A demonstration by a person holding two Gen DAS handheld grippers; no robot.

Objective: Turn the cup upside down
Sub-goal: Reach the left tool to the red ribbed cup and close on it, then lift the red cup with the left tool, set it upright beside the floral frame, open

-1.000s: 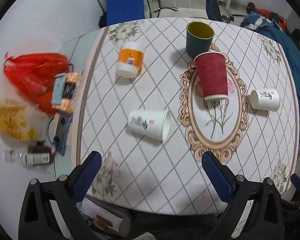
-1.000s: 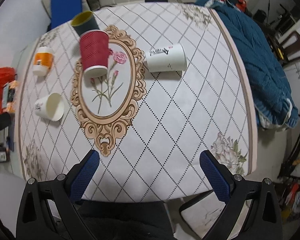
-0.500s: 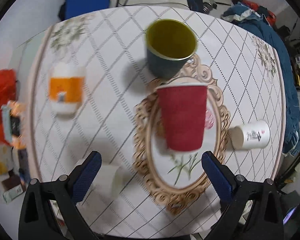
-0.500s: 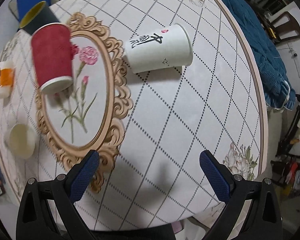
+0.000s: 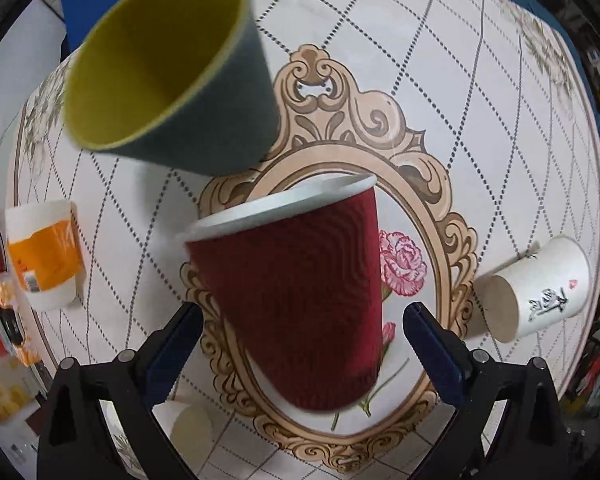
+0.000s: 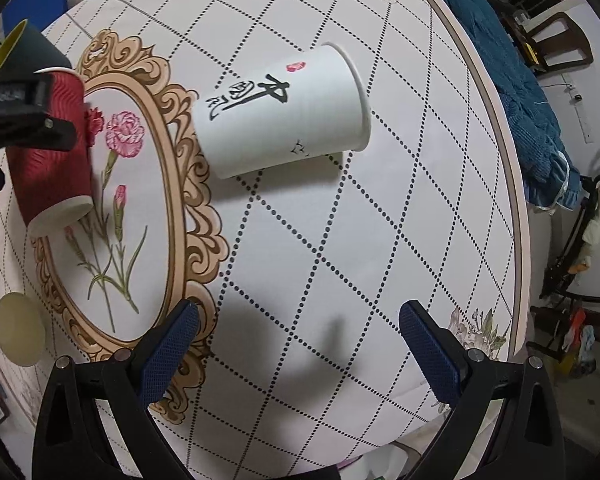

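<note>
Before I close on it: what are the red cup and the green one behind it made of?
Red cup: likely paper, matte, with a rippled embossed sleeve and a rolled white rim. Green cup: unclear, perhaps plastic or coated paper; smooth dull dark outside, yellow inside, thin rim. Left tool is open.

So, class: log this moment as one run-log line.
left gripper: open, around red cup | right gripper: open, short of white cup | flip: not done

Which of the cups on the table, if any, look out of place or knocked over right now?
The white cup with black calligraphy lies tipped on its side right of the ornate oval print, nothing visibly spilled. The red ribbed cup stands mouth-up between the open left gripper fingers, unflipped. The green cup also stands upright.
</note>
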